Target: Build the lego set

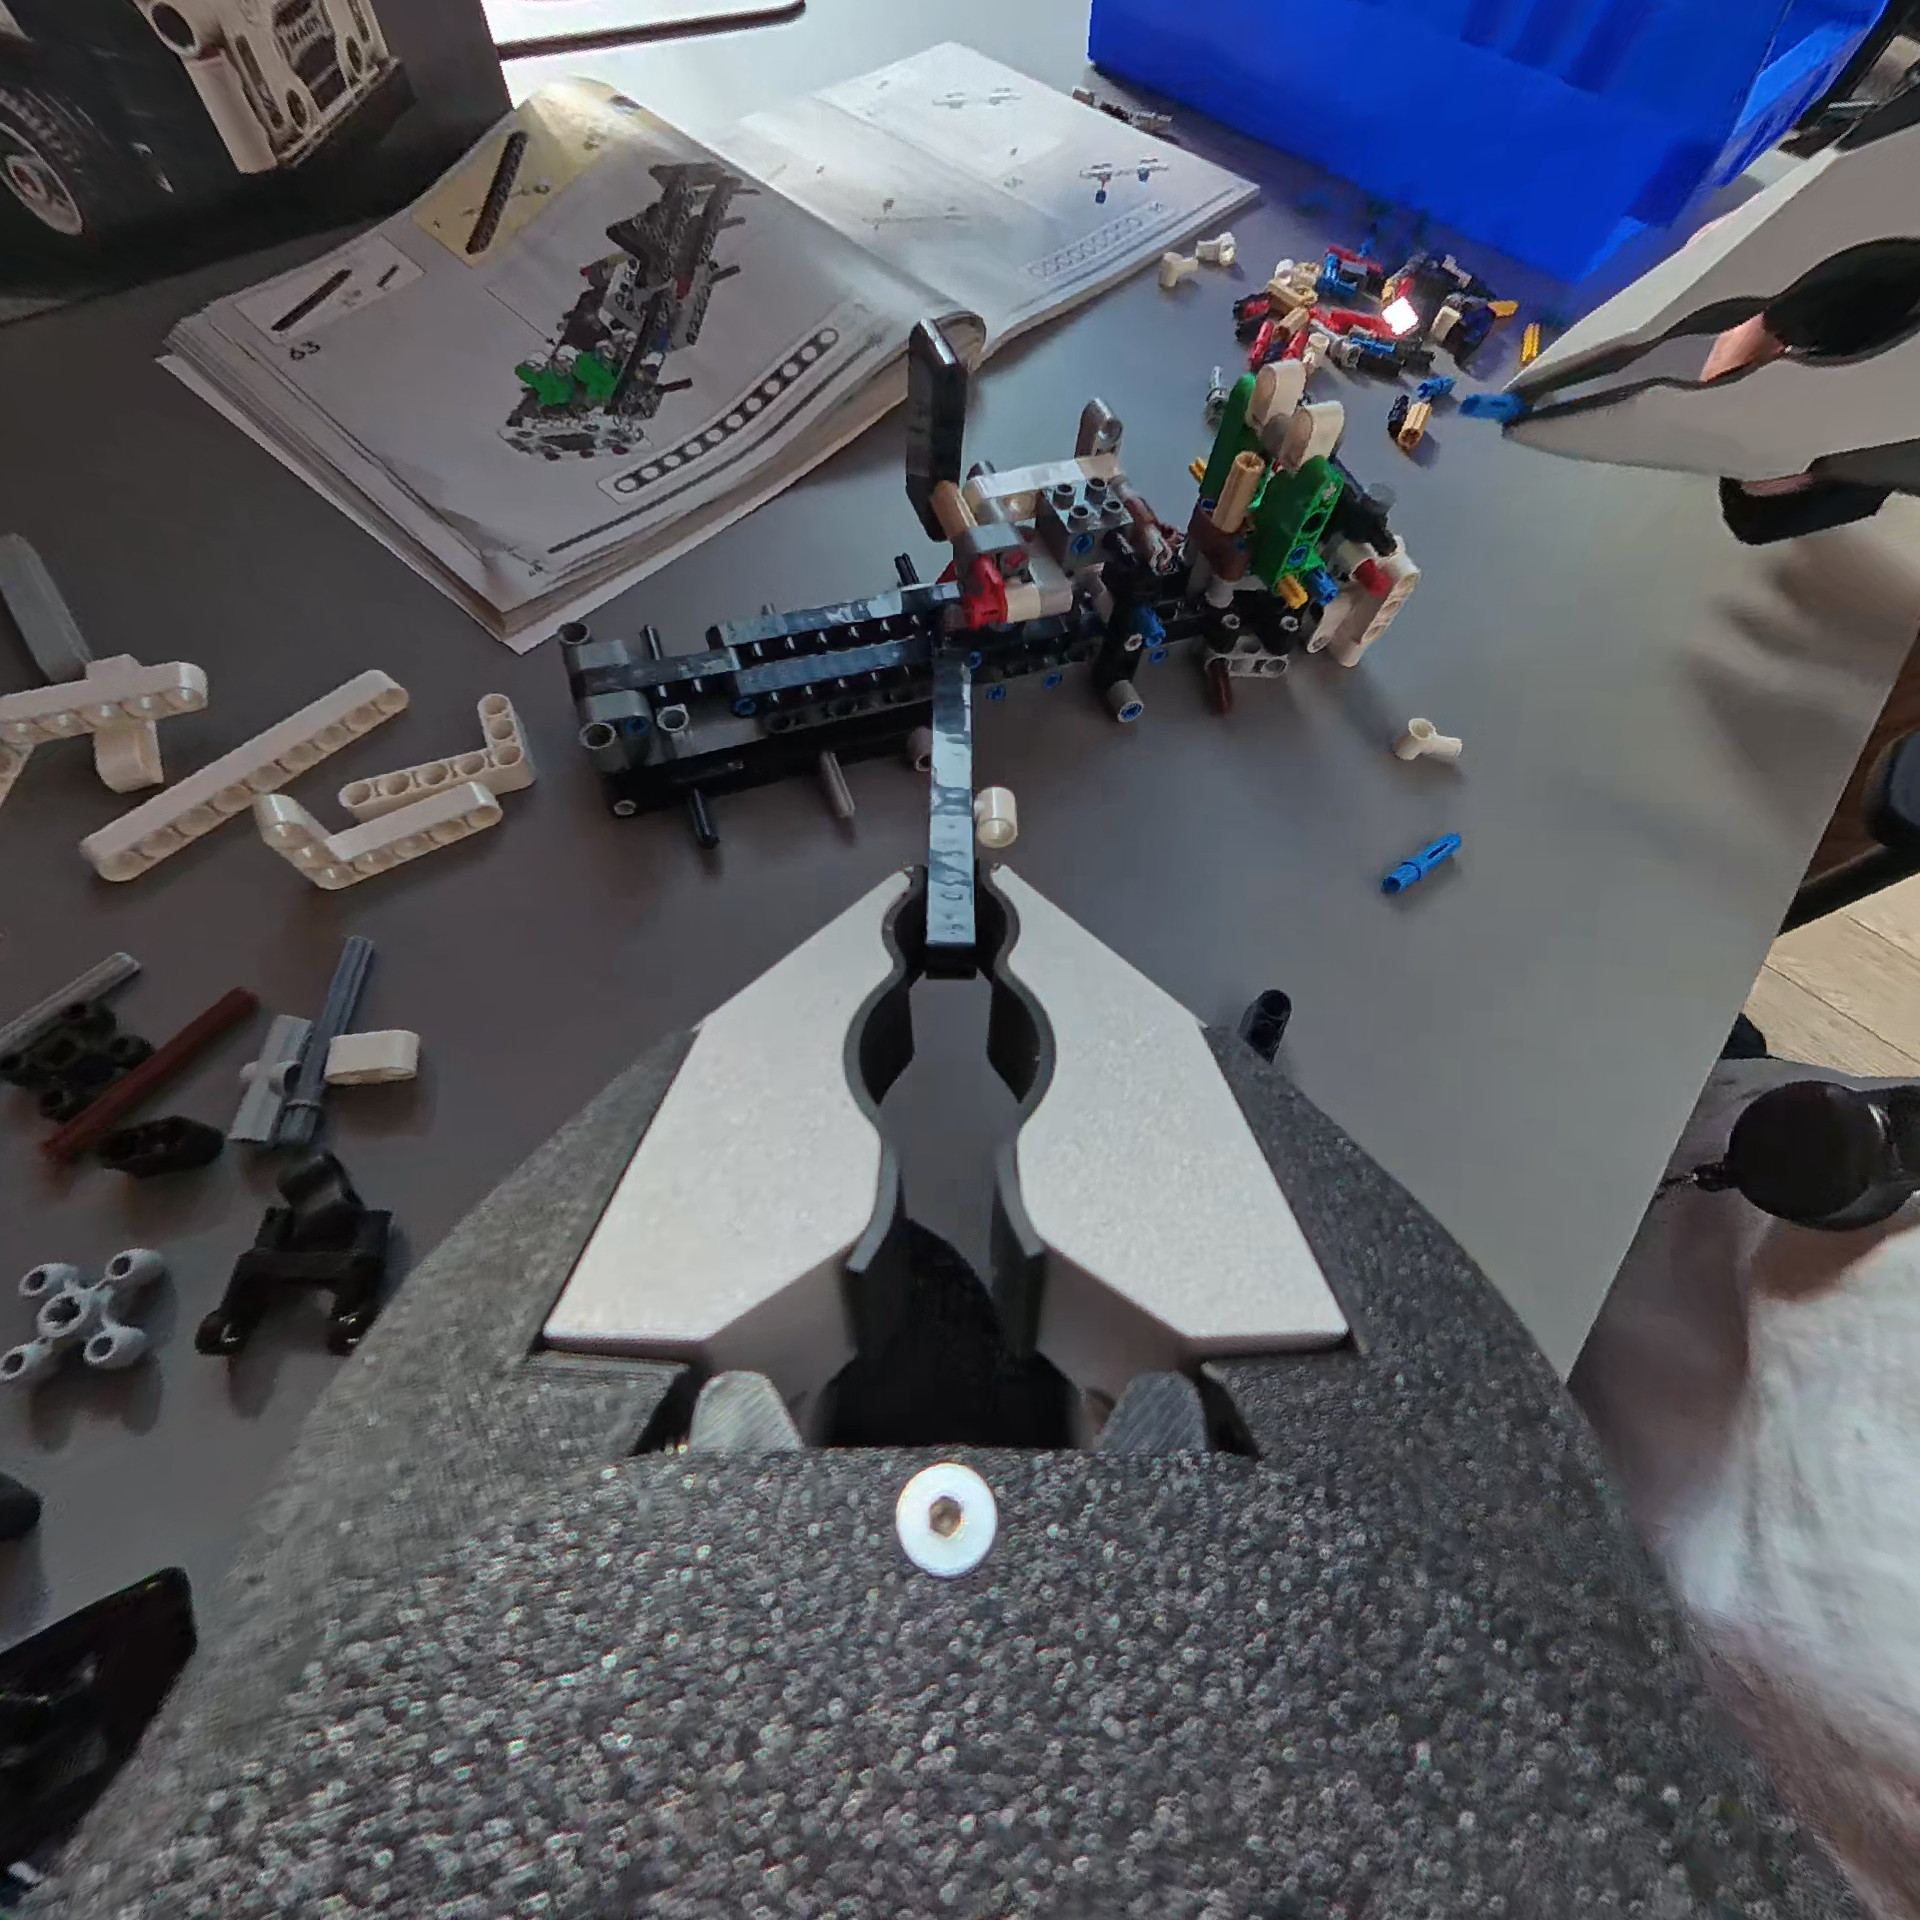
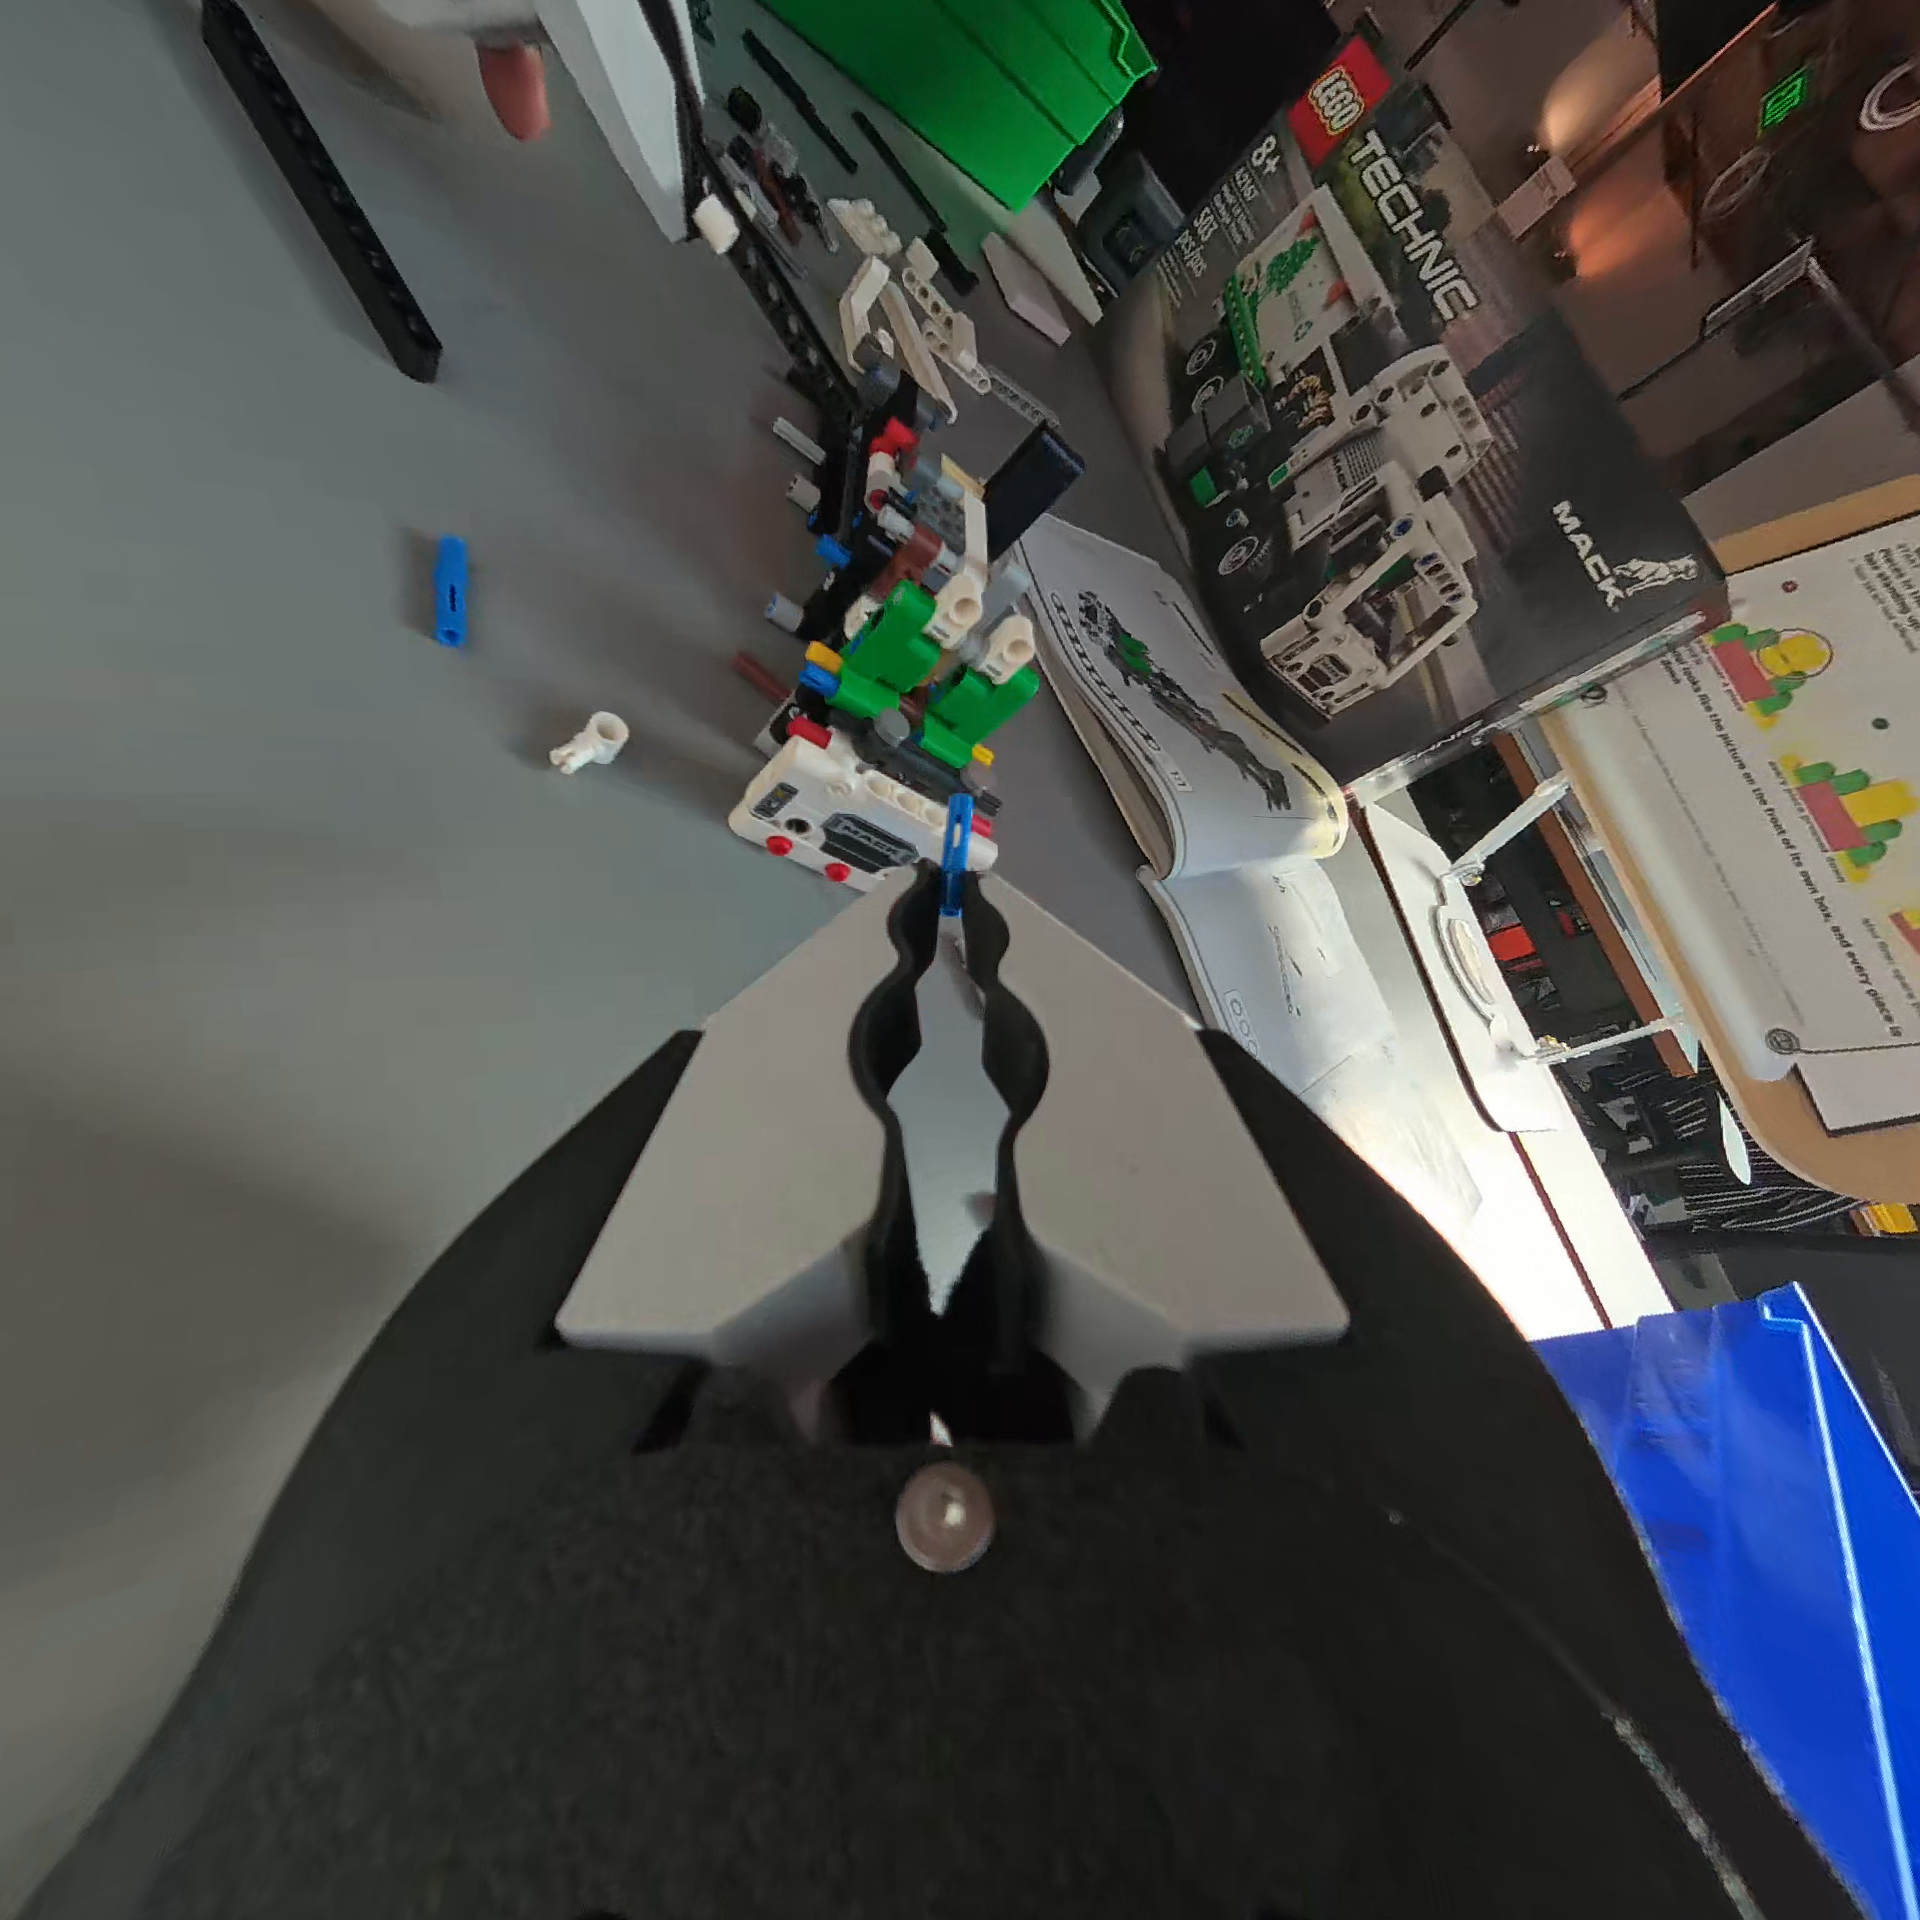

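In the left wrist view my left gripper [image 1: 951, 883] is shut on one end of a long black beam [image 1: 951, 790]. The beam points forward, and its far end reaches the partly built model [image 1: 1039, 613] on the grey table. My right gripper [image 1: 1512, 407] shows at the upper right, shut on a small blue pin [image 1: 1484, 403]. In the right wrist view my right gripper [image 2: 948, 888] holds the blue pin [image 2: 956, 842] just in front of the model's white end [image 2: 831, 816]. The black beam [image 2: 322, 208] shows at the upper left.
An open instruction booklet [image 1: 623, 312] lies behind the model, with the set's box [image 2: 1403, 468] beyond. A blue bin [image 1: 1455, 125] and a pile of small parts [image 1: 1351, 312] are at the back right. White beams [image 1: 312, 769] lie left. A loose blue pin [image 1: 1421, 862] and a white connector [image 1: 1429, 740] lie right. Some 20 centimetres of space lies between my two pairs of fingers.
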